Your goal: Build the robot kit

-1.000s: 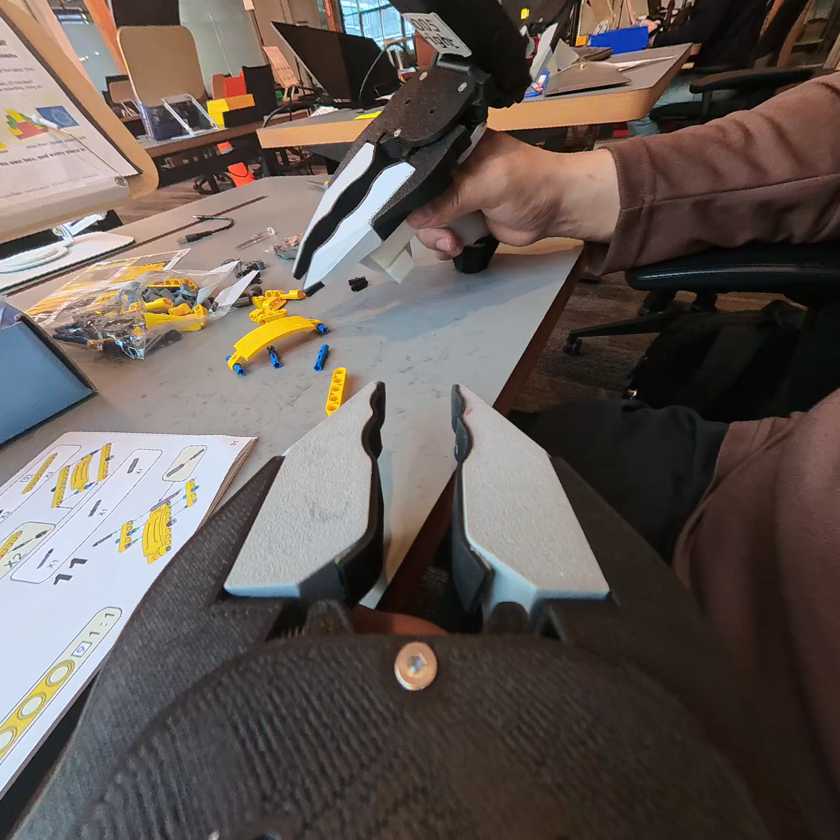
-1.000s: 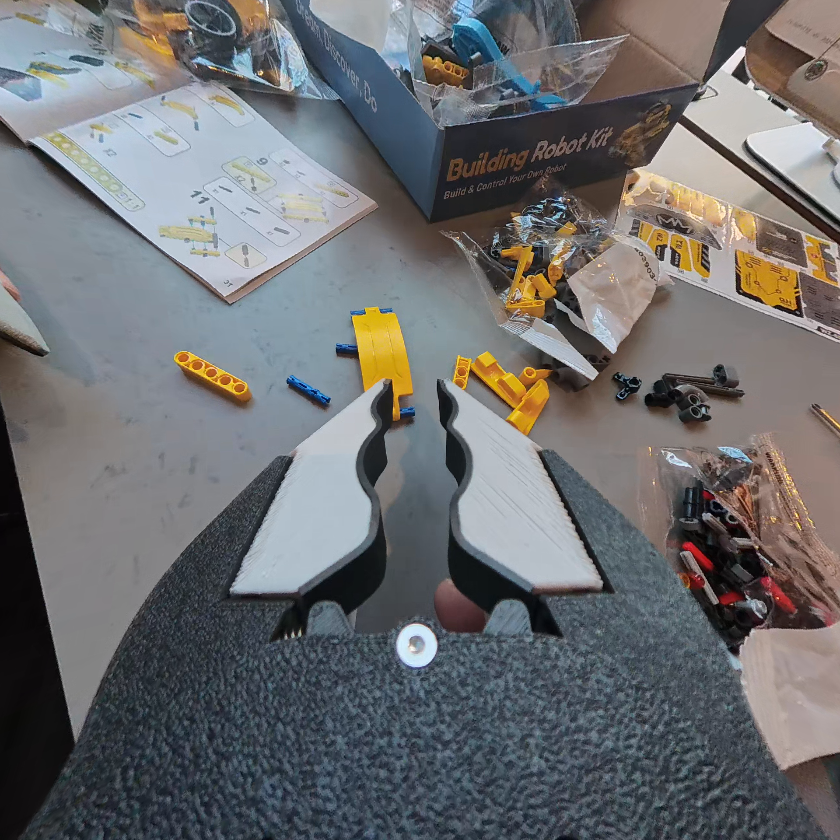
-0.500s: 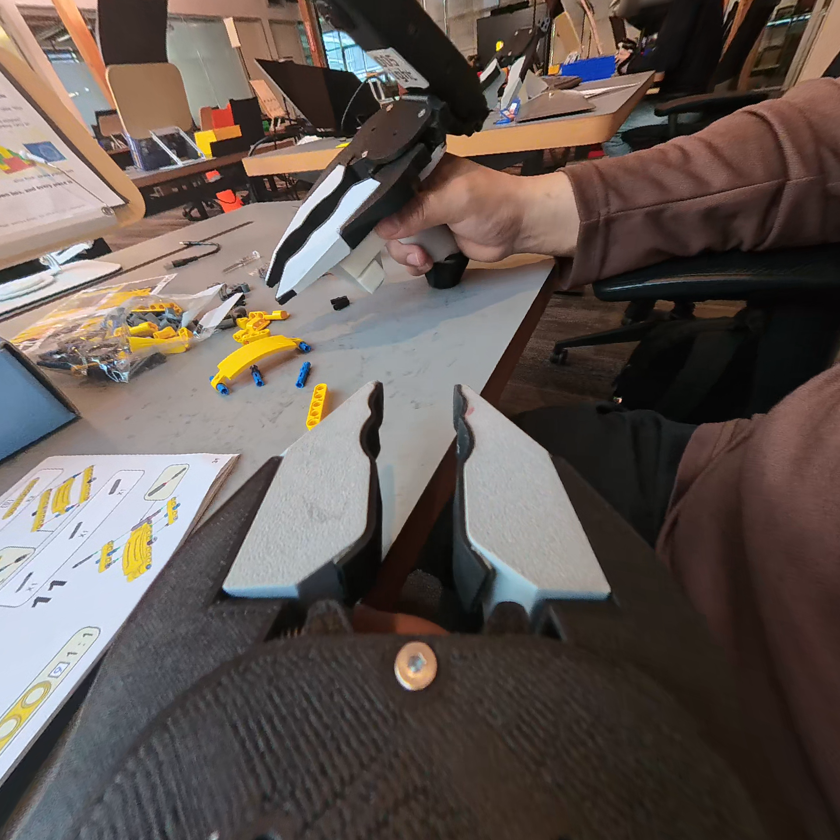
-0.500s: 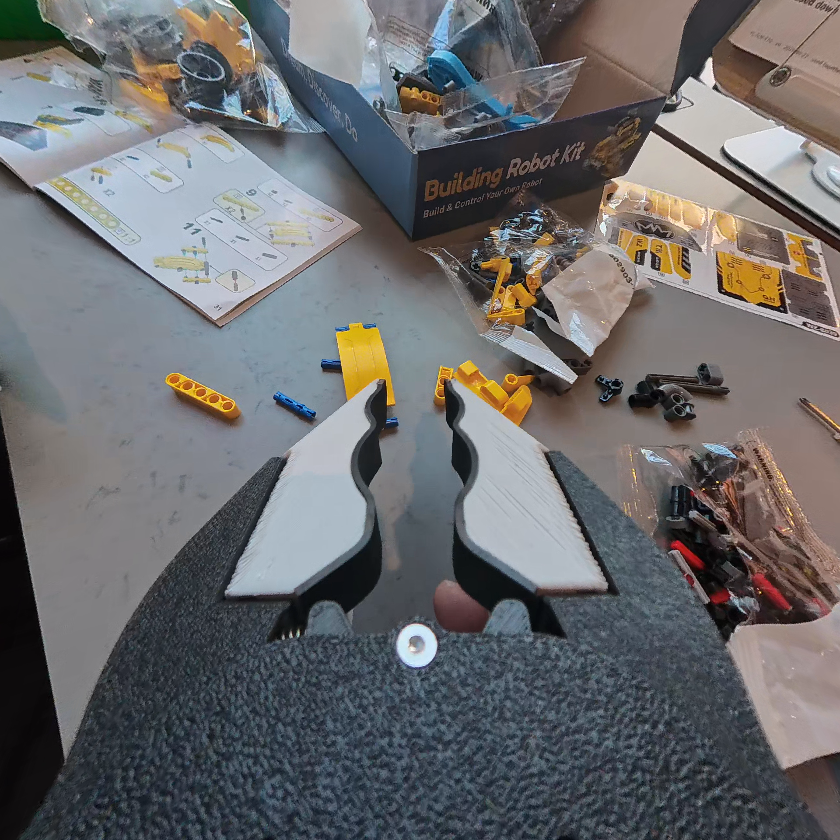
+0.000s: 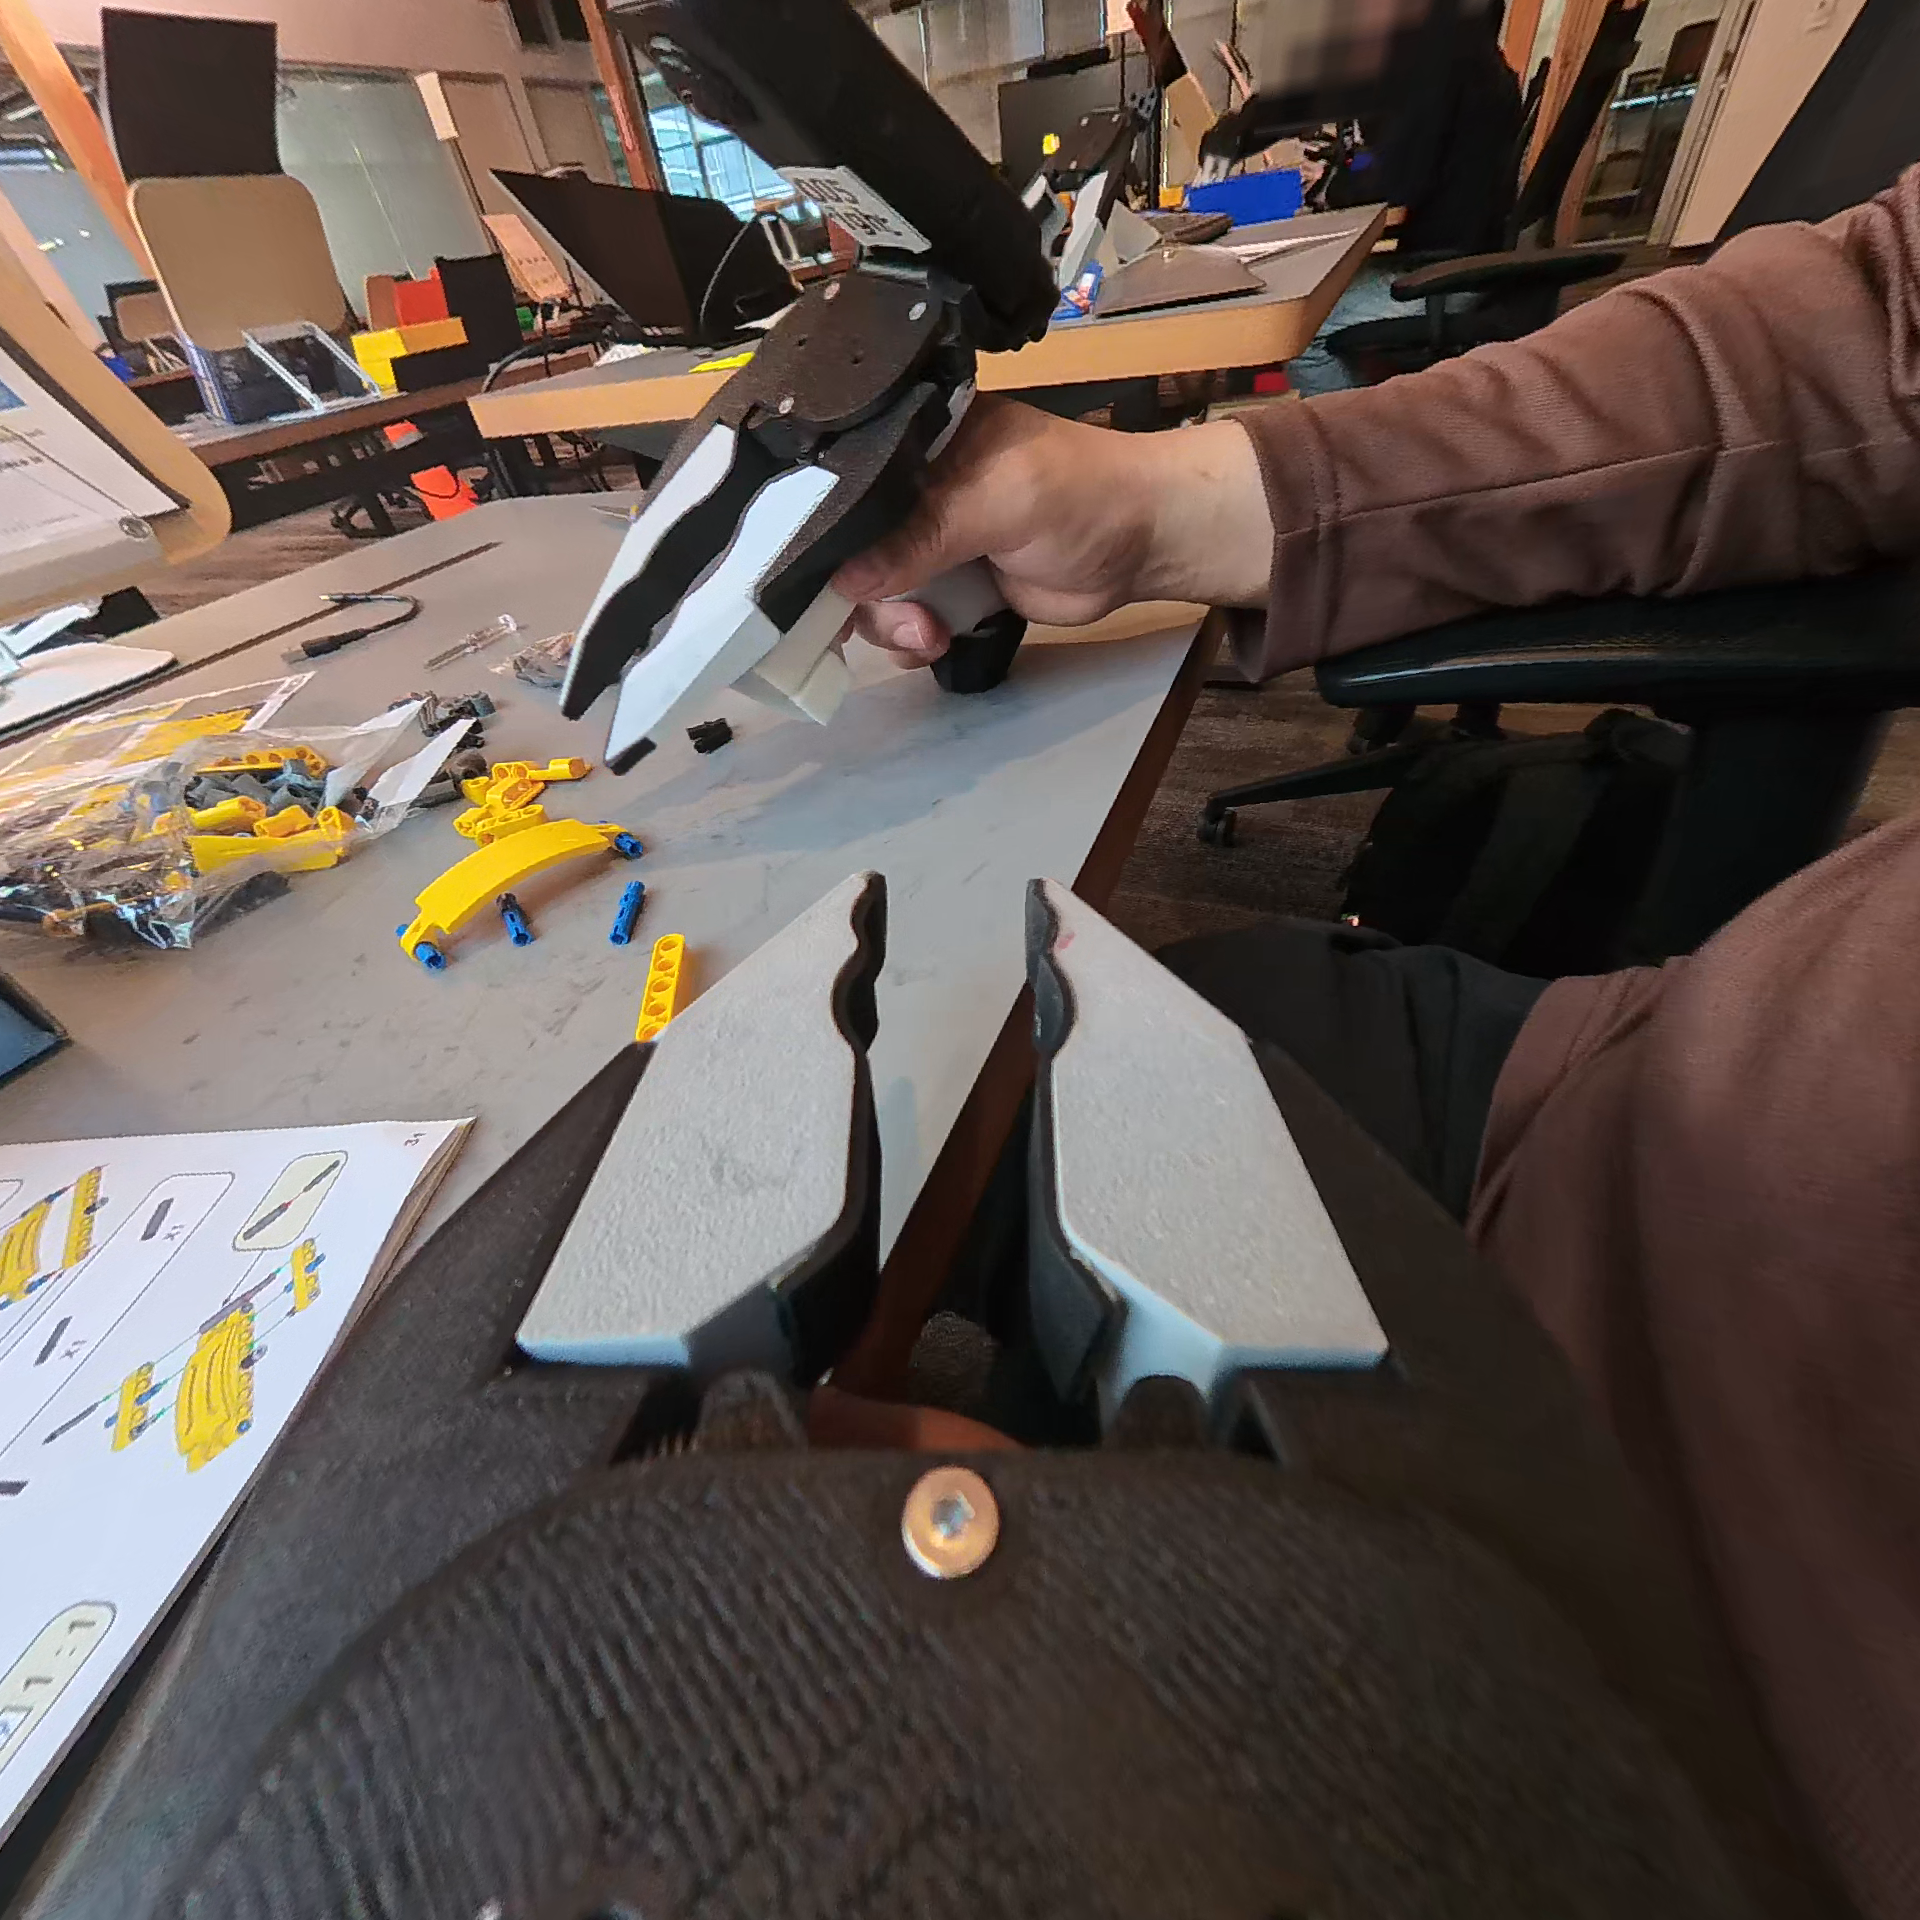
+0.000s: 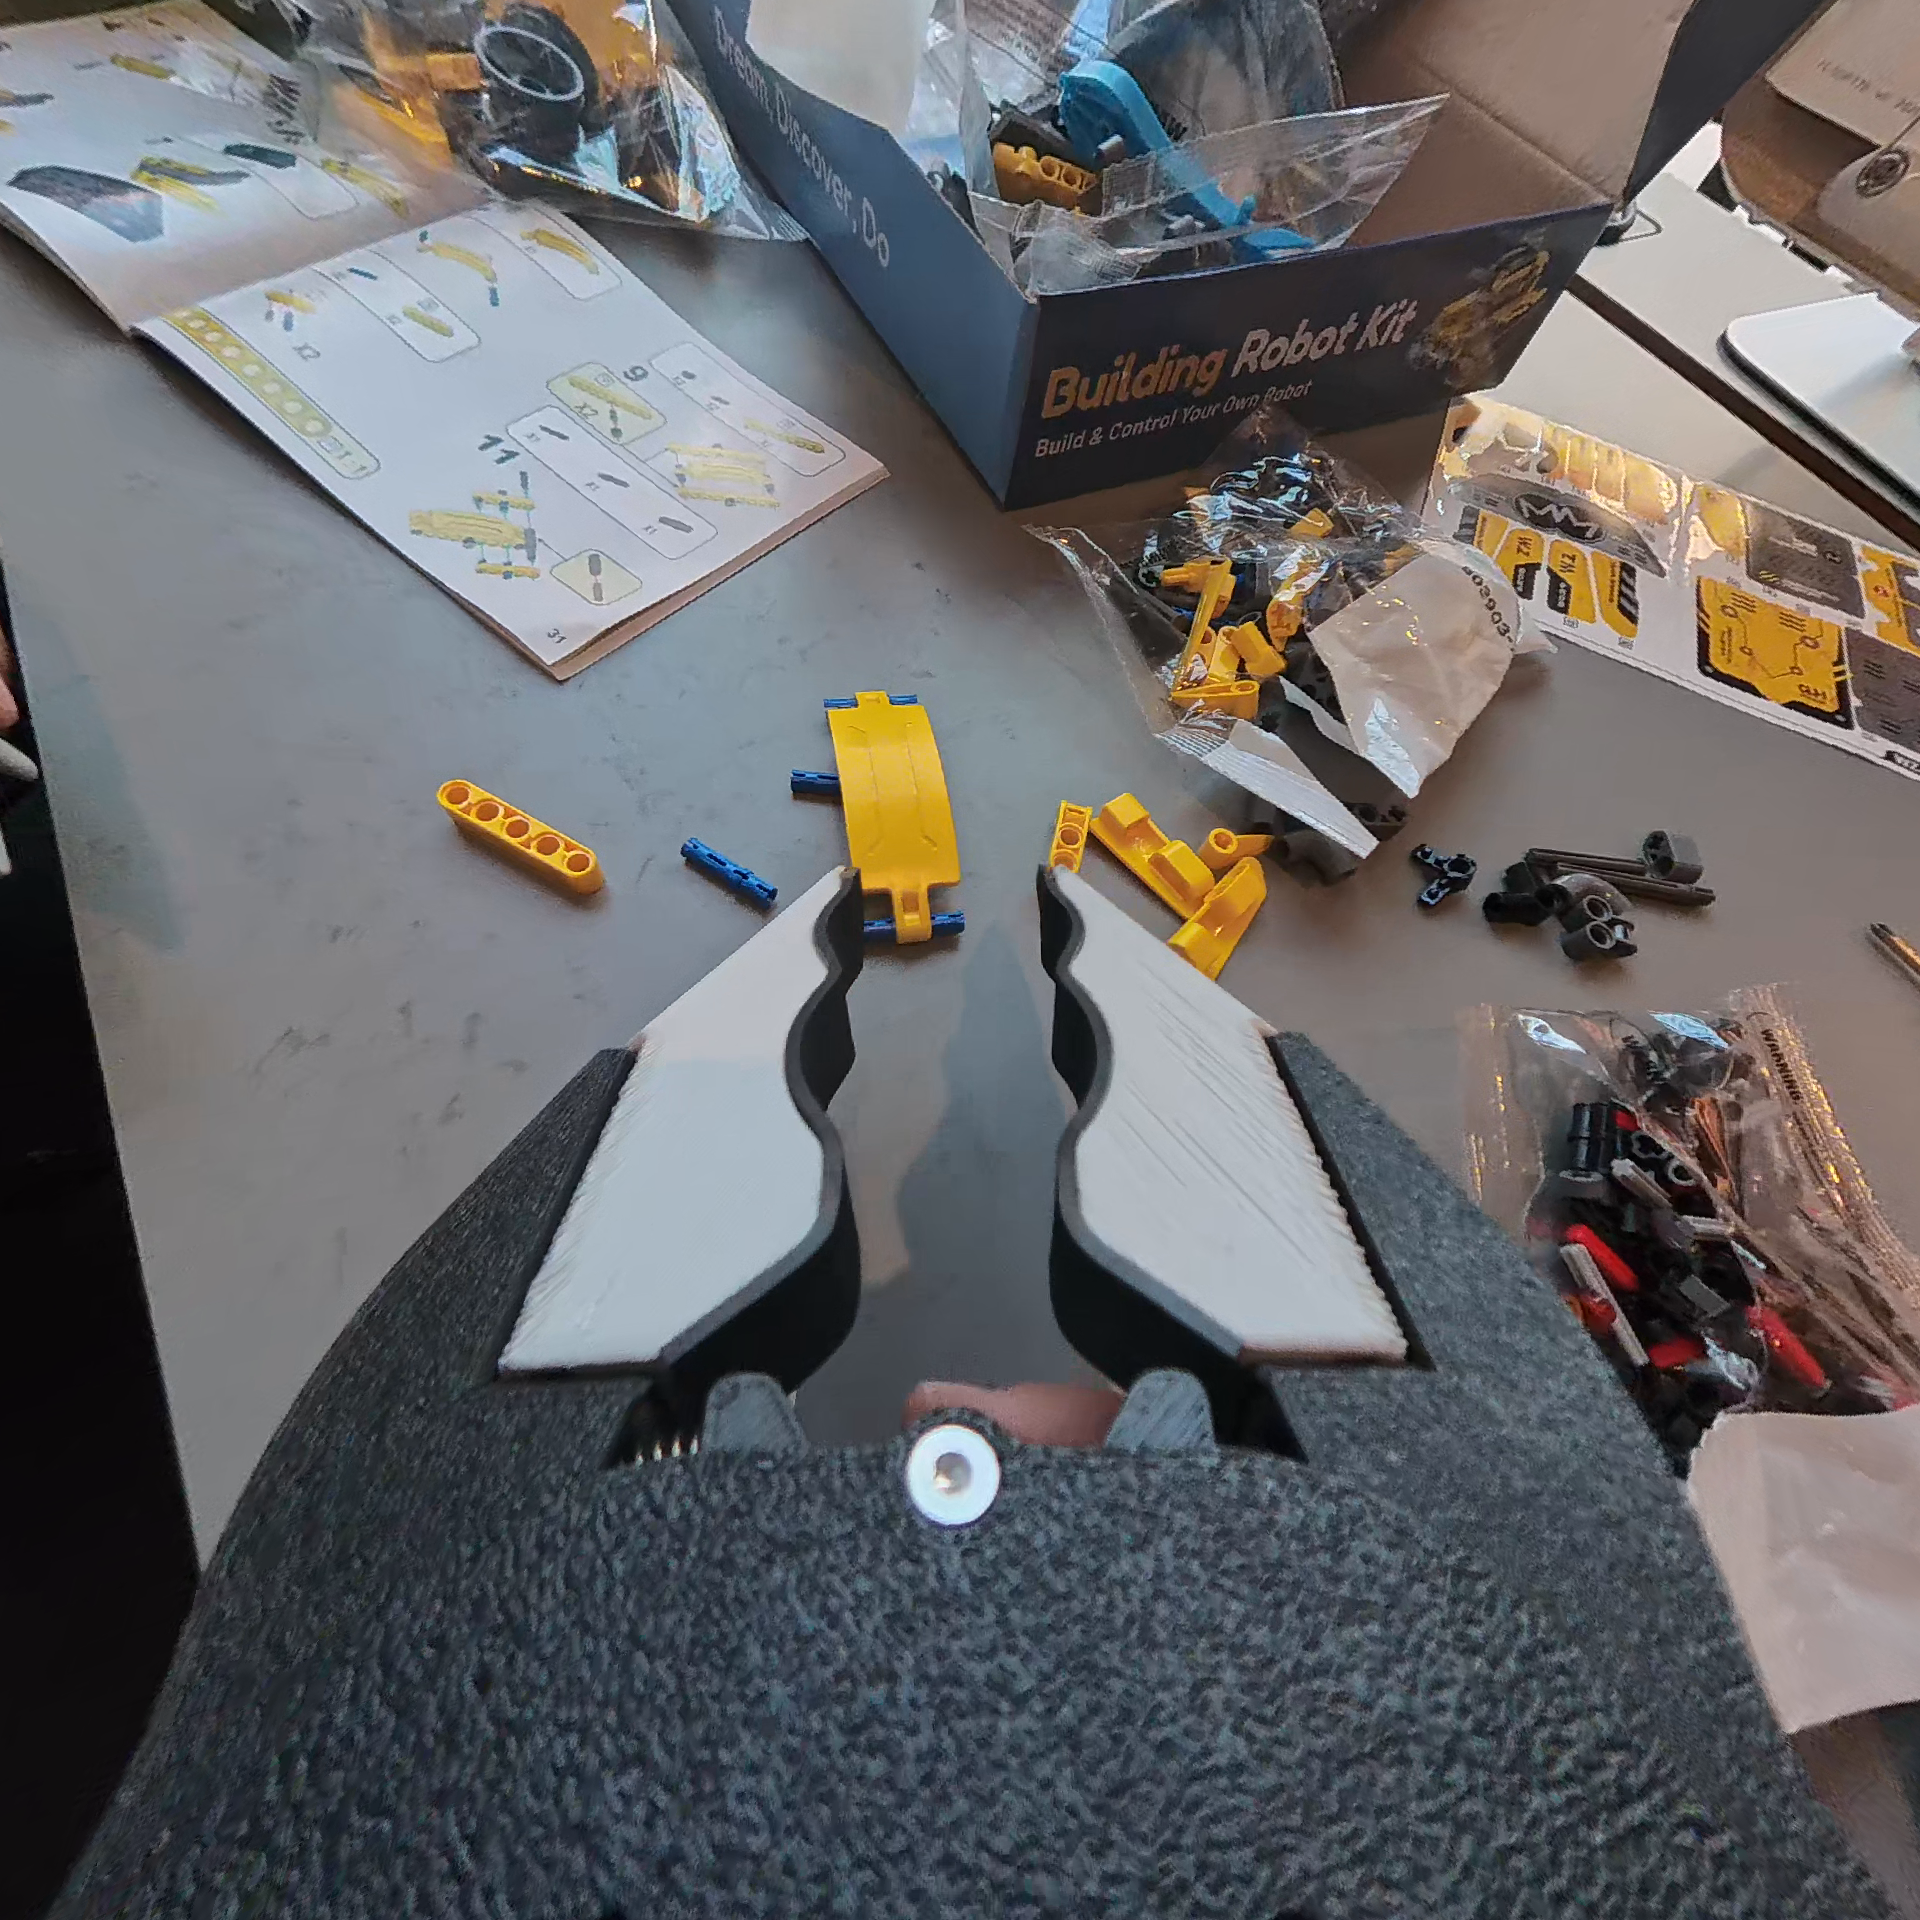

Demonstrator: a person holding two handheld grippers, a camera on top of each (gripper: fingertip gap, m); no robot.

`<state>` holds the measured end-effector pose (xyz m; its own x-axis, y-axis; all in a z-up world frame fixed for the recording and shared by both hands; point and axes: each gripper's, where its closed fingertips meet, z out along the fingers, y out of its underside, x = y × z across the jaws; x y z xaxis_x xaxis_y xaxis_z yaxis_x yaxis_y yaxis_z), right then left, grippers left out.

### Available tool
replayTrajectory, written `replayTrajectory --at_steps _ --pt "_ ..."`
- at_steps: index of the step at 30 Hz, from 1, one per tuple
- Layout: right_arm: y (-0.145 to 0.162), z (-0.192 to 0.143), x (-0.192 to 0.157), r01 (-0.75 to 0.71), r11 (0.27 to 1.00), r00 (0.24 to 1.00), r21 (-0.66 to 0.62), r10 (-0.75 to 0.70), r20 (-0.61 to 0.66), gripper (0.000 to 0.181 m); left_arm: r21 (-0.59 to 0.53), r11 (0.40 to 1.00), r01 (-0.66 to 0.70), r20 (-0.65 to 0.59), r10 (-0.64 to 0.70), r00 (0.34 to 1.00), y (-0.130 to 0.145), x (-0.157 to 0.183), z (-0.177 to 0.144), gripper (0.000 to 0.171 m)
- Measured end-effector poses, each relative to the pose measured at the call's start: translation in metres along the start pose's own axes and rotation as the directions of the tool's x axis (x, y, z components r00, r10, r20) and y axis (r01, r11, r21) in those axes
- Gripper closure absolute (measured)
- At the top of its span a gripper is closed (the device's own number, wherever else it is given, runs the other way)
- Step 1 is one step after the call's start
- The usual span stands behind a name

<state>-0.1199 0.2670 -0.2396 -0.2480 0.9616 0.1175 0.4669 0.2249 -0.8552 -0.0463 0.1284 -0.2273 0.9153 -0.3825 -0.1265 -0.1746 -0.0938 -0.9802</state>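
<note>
In the left wrist view, the left gripper (image 5: 954, 902) hangs over the near edge of the grey table (image 5: 914, 821), its jaws parted and empty, with a gap between the tips. Just beyond its left finger lies a short yellow beam with holes (image 5: 661, 970), and farther along the table from that beam rest two blue pins (image 5: 627, 912) and a curved yellow panel (image 5: 509, 860). Past the panel is a clear bag of yellow and grey parts (image 5: 177, 821), and an open instruction booklet (image 5: 177, 1278) lies on the near side of the panel, to the left of the gripper. Above the table beyond the panel, a hand (image 5: 1049, 530) in a brown sleeve holds the right gripper (image 5: 601, 732), tilted down toward a small cluster of yellow pieces (image 5: 514, 795); its tips stand apart. In the right wrist view, the right gripper (image 6: 948, 881) hovers just short of the curved yellow panel (image 6: 896, 816), jaws spread and holding nothing, the panel's near end lying between the two fingertips. Left of the panel lie a blue pin (image 6: 729, 871) and the yellow beam (image 6: 520, 836); right of it sit the loose yellow pieces (image 6: 1174, 868), then small black connectors (image 6: 1558, 883). Behind the panel stand a dark blue cardboard box (image 6: 1226, 364) full of bagged parts, the booklet (image 6: 499, 426) to its left, and the opened parts bag (image 6: 1299, 644) and a sticker sheet (image 6: 1704, 592) to its right.
</note>
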Motion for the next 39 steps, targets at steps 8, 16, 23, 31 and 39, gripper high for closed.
replayTrajectory --at_steps 8,16,23,31,39 --pt "0.003 -0.005 -0.008 0.015 1.000 0.999 -0.003 -0.015 0.030 0.148 0.010 1.000 -0.010 -0.019 0.010 1.000 -0.005 0.005 0.003 0.149" --pt "0.004 -0.007 -0.031 0.063 0.998 0.984 0.000 -0.062 0.166 0.153 0.001 1.000 -0.028 0.024 0.028 0.999 -0.003 -0.001 0.004 0.152" --pt "-0.004 0.004 -0.077 0.108 0.994 0.938 -0.009 -0.098 0.333 0.154 0.006 1.000 0.010 0.066 -0.010 0.998 -0.003 -0.011 0.002 0.153" --pt "0.002 0.017 -0.091 0.156 0.985 0.939 -0.080 -0.122 0.321 0.163 -0.028 0.999 -0.025 0.057 0.026 0.998 0.003 -0.006 0.007 0.153" --pt "0.007 0.010 -0.113 0.202 0.976 0.896 -0.083 -0.150 0.418 0.164 -0.076 0.997 0.003 0.223 0.014 0.975 -0.001 -0.038 -0.003 0.154"
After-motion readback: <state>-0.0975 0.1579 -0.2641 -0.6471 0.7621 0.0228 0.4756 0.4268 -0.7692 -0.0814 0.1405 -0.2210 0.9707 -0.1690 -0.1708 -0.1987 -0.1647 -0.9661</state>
